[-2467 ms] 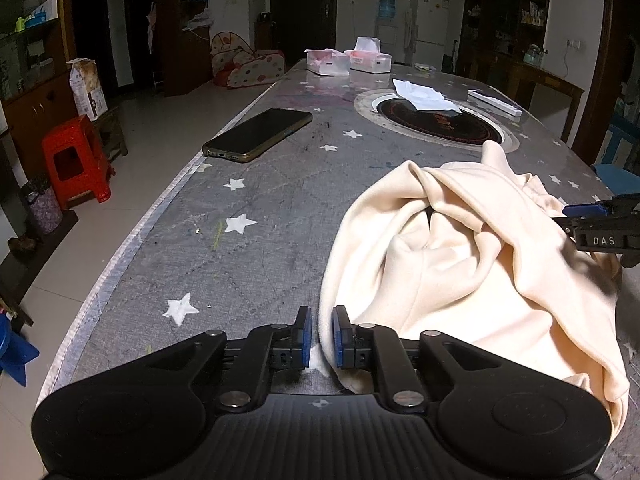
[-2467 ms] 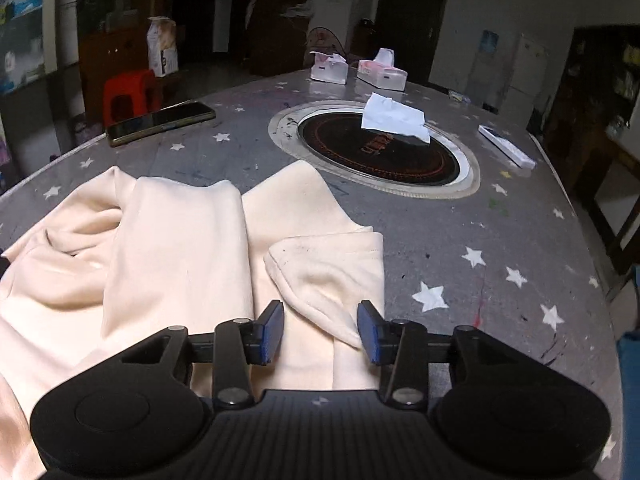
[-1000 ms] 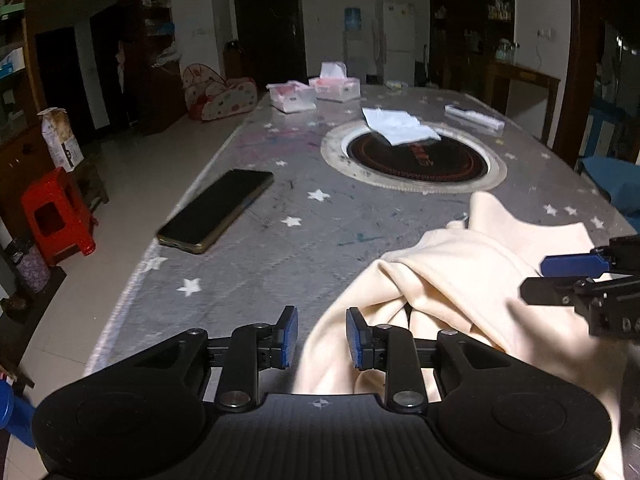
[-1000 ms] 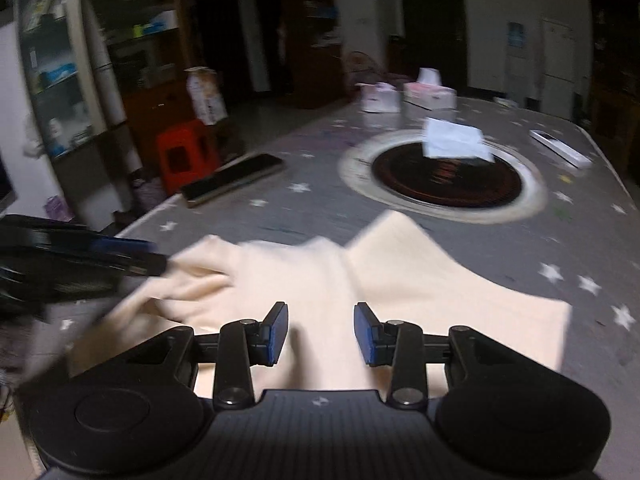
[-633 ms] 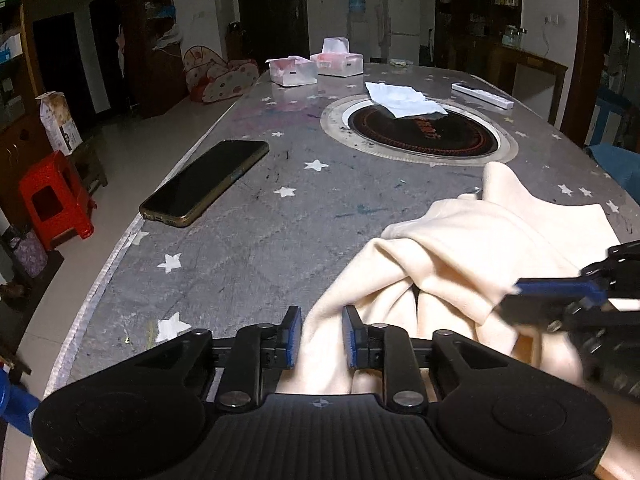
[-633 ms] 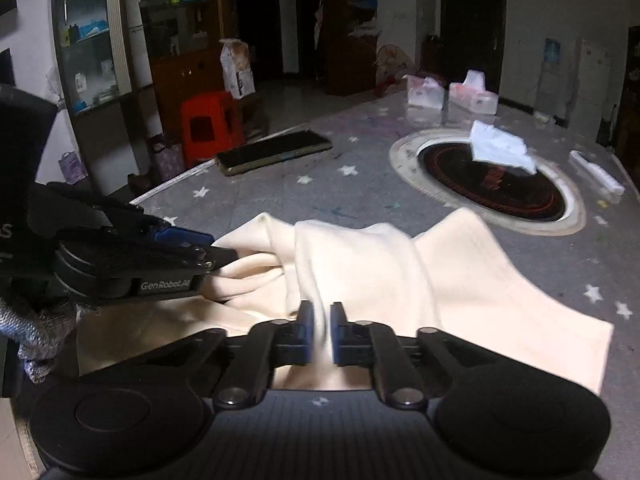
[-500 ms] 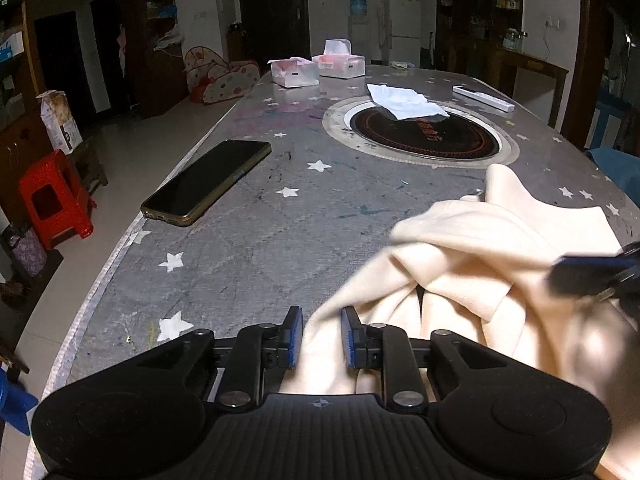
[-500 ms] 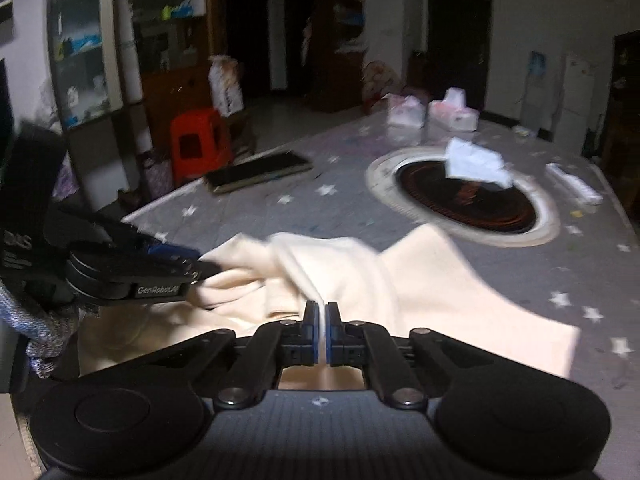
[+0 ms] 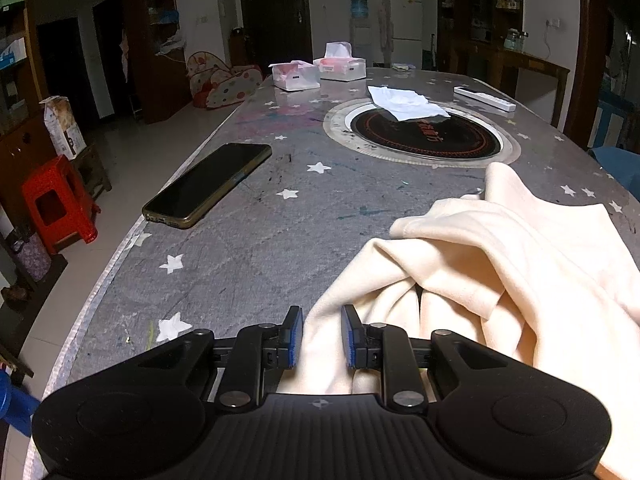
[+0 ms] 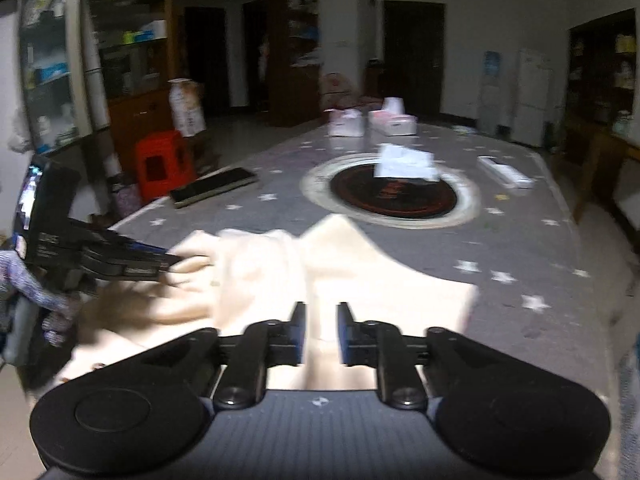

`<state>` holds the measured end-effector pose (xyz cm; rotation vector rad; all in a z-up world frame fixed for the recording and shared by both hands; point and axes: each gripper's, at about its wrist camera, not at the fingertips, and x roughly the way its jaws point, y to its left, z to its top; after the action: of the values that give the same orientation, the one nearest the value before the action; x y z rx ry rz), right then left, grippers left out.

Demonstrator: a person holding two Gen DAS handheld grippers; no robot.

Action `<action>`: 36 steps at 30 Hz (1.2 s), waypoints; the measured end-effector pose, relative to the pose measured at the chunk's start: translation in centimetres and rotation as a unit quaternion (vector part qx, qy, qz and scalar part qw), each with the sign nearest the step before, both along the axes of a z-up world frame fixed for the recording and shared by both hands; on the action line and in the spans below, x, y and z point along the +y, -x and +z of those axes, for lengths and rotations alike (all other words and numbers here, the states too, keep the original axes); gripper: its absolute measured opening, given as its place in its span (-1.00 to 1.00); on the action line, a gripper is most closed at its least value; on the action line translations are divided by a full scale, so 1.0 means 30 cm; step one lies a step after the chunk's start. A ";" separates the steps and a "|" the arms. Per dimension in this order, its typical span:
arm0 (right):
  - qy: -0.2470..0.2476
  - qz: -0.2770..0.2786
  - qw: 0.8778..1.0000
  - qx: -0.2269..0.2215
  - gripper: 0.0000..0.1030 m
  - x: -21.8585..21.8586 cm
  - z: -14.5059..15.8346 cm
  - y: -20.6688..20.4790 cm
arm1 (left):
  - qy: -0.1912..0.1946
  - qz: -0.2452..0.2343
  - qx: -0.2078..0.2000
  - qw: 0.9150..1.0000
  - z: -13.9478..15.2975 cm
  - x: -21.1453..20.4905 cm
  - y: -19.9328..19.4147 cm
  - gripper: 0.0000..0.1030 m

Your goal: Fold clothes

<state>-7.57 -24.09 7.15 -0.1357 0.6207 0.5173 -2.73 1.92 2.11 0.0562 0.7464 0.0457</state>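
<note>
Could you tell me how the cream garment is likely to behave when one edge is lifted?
The cream garment will probably sag and drape, since it already lies in soft, rumpled folds. It looks thick, so likely light but bulky, and layers may slide apart.

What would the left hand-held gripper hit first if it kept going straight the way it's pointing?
Probably the cream fabric garment already bunched between the fingers of the left hand-held gripper; beyond that, likely the grey star-patterned table, though depth is unclear.

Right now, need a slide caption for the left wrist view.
Left gripper closed on a fold of the cream garment on the starred table; phone lies to its left.
</note>
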 end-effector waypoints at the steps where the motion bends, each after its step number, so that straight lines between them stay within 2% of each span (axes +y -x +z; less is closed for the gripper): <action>1: 0.000 0.012 1.000 0.001 -0.56 0.032 -0.006 -0.009 | 0.000 0.001 0.000 1.000 0.000 0.000 0.001 -0.54; 5: -0.003 0.057 0.998 0.010 -0.53 0.163 -0.032 -0.052 | -0.003 -0.001 -0.001 1.000 -0.002 -0.003 0.003 -0.55; 9: 0.003 0.079 0.997 0.016 -0.36 0.264 -0.061 -0.090 | 0.001 0.000 -0.002 1.000 -0.004 0.003 0.002 -0.54; 13: 0.027 0.080 0.996 0.024 -0.40 0.331 -0.112 -0.131 | 0.003 -0.002 -0.004 1.000 -0.005 0.006 0.006 -0.54; 14: 0.036 0.074 0.996 0.020 -0.47 0.329 -0.116 -0.130 | 0.005 -0.003 -0.004 1.000 -0.006 0.008 0.007 -0.54; 15: 0.045 0.068 0.997 0.016 -0.75 0.328 -0.121 -0.128 | 0.007 -0.003 -0.004 1.000 -0.006 0.011 0.008 -0.54; 16: 0.054 0.062 0.997 0.012 -0.93 0.327 -0.124 -0.126 | 0.008 -0.004 -0.005 1.000 -0.007 0.012 0.008 -0.53; 24: 0.049 0.015 0.998 -0.033 -0.96 0.146 -0.032 -0.051 | 0.008 -0.001 -0.008 1.000 -0.008 0.010 0.009 -0.52; 28: 0.043 -0.019 0.998 -0.051 -0.96 0.030 0.013 -0.005 | 0.008 0.003 -0.008 1.000 -0.008 0.013 0.009 -0.41; 34: 0.039 -0.077 0.995 -0.052 -0.96 -0.136 0.033 0.088 | 0.006 0.004 -0.009 1.000 -0.010 0.016 0.009 -0.36; 36: 0.037 -0.109 0.993 -0.038 -0.96 -0.207 0.022 0.132 | 0.006 0.004 -0.010 1.000 -0.012 0.017 0.011 -0.36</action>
<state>-11.53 -30.30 7.82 -0.1546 0.5716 0.2777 -3.06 2.42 1.76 0.0413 0.7263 0.0500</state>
